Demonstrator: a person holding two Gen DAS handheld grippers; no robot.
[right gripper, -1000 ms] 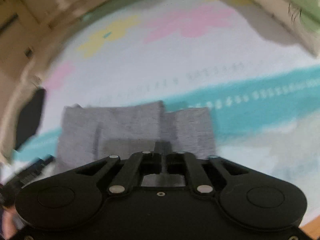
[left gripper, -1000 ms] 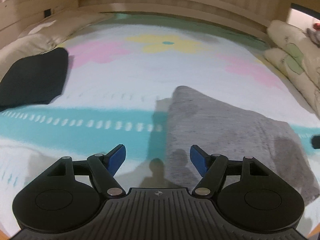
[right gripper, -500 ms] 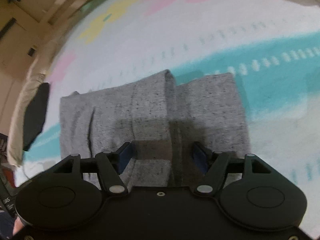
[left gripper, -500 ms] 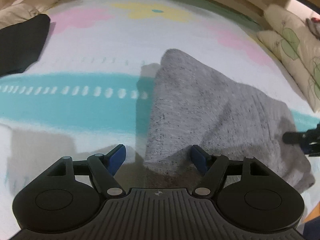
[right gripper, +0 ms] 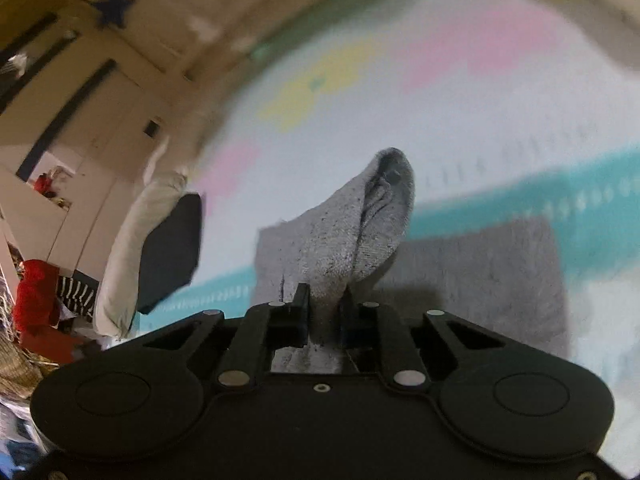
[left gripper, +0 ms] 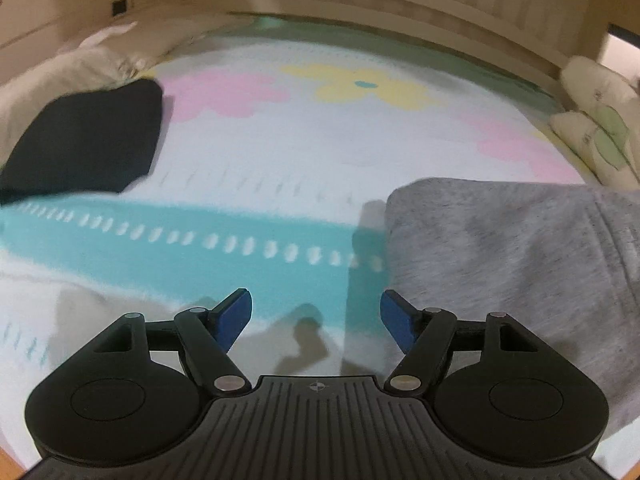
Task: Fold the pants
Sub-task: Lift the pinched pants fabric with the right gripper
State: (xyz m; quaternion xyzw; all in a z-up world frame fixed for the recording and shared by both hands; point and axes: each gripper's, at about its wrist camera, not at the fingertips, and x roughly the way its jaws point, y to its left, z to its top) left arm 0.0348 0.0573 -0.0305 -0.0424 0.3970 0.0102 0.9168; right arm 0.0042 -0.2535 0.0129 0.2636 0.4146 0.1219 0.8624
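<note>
2 hand-held grippers are in my feeds. My right hand-held gripper [right gripper: 324, 312] has its jaws drawn nearly together on a bunched fold of the grey sweatpants [right gripper: 360, 224]; the pinched cloth rises ahead of the fingers into a rounded peak, lifted off the layers below. Beneath it, the rest of the garment lies flat on the bed [right gripper: 500, 92], spreading to the right across the teal stripe of the bedspread.

My left hand-held gripper [left gripper: 316, 320] is spread wide, its blue pads [left gripper: 234, 314] well apart with nothing between them. It hovers over the teal stripe and pale part of the bedspread [left gripper: 280, 152], and its shadow falls on the cover just ahead. From this wrist view the grey sweatpants [left gripper: 520, 248] lie to the right, their near edge just beside the right pad; I cannot tell whether it touches.

Further off, a folded black garment [left gripper: 84, 144] sits at the left of the bed against a cream pillow [left gripper: 60, 76], and leaf-print pillows [left gripper: 596, 132] line the right side. A wooden bed frame [left gripper: 360, 4] runs along the back. A dark blue star [right gripper: 114, 6] is stuck on a wall panel. I can read no writing or brand marks.
</note>
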